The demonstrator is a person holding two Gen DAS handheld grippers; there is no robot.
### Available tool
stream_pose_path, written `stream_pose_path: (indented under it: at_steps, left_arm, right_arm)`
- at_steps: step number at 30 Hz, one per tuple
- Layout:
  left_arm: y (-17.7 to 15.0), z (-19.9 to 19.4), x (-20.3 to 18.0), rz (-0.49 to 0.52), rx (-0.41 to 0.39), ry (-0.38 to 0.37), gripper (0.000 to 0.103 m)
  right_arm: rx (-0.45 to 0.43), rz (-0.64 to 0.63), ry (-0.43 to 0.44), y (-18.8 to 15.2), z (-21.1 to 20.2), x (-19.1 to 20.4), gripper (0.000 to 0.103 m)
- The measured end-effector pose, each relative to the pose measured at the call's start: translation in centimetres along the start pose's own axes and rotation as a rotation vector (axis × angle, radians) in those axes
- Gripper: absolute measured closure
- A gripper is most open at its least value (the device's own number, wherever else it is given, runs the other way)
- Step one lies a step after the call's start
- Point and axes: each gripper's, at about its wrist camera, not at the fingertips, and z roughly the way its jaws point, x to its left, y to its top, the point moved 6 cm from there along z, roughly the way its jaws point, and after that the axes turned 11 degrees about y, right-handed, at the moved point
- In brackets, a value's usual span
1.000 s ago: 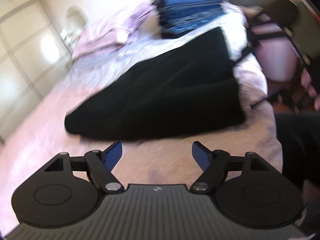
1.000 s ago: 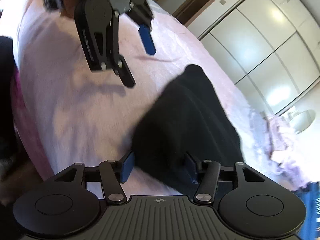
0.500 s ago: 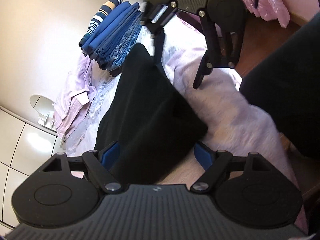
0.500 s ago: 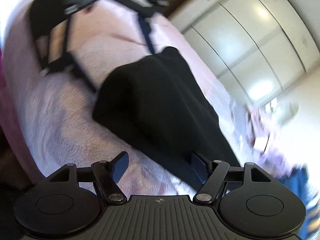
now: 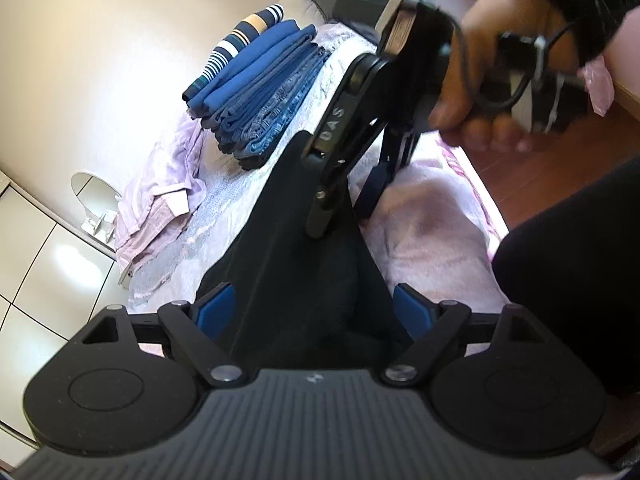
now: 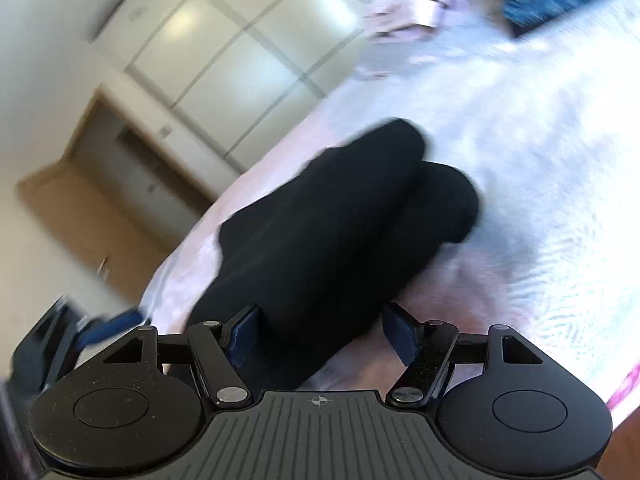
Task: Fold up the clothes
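Observation:
A black garment [image 5: 296, 256] lies folded on the pale pink bed cover [image 5: 432, 232]. My left gripper [image 5: 314, 310] is open, its blue pads on either side of the garment's near end. My right gripper [image 6: 320, 332] is open too, its pads straddling the garment [image 6: 340, 208] at another end; it also shows in the left wrist view [image 5: 352, 196], held by a hand and lowered onto the far part of the cloth. The left gripper [image 6: 96, 330] shows blurred at the lower left of the right wrist view.
A stack of folded blue clothes [image 5: 260, 92] with a striped piece on top sits at the far end of the bed. A crumpled lilac shirt [image 5: 160, 204] lies beside it. White wardrobe doors [image 6: 240, 60] and a wooden door [image 6: 100, 184] stand beyond. The bed edge and wooden floor [image 5: 540, 172] are at right.
Both grippers have moved in over the black garment, one at each end, so the cloth now lies between each pair of open pads. The right gripper swung round, its view blurred.

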Motion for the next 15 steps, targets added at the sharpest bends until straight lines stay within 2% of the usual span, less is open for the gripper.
stream_pose_path:
  at_steps: [4,8,9,10,11,13,15]
  left_arm:
    - [0.5,0.8,-0.8,0.005,-0.009,-0.011,0.019]
    - [1.1,1.8,-2.0,0.038,0.000,-0.008,0.019]
    - [1.2,2.0,-2.2,0.043,0.006,0.003,0.019]
    - [1.4,2.3,-2.4,0.046,0.017,0.016,0.019]
    - [1.6,2.6,-2.6,0.050,0.030,0.030,0.018]
    - [2.0,3.1,-3.0,0.065,0.052,0.062,0.018]
    - [2.1,4.0,-3.4,0.123,0.078,0.124,0.018]
  right_arm:
    - [-0.090,0.094,-0.013,1.5,0.5,-1.7,0.032]
    - [-0.126,0.217,0.016,2.0,-0.1,-2.5,0.033]
    - [-0.130,0.235,0.028,2.2,-0.2,-2.5,0.043]
    - [-0.133,0.255,0.046,2.7,-0.6,-2.6,0.063]
    - [-0.133,0.278,0.051,3.1,-1.0,-2.6,0.069]
    - [-0.131,0.324,0.058,4.0,-1.8,-2.6,0.073]
    - [-0.127,0.346,0.071,5.0,-2.3,-1.9,0.075]
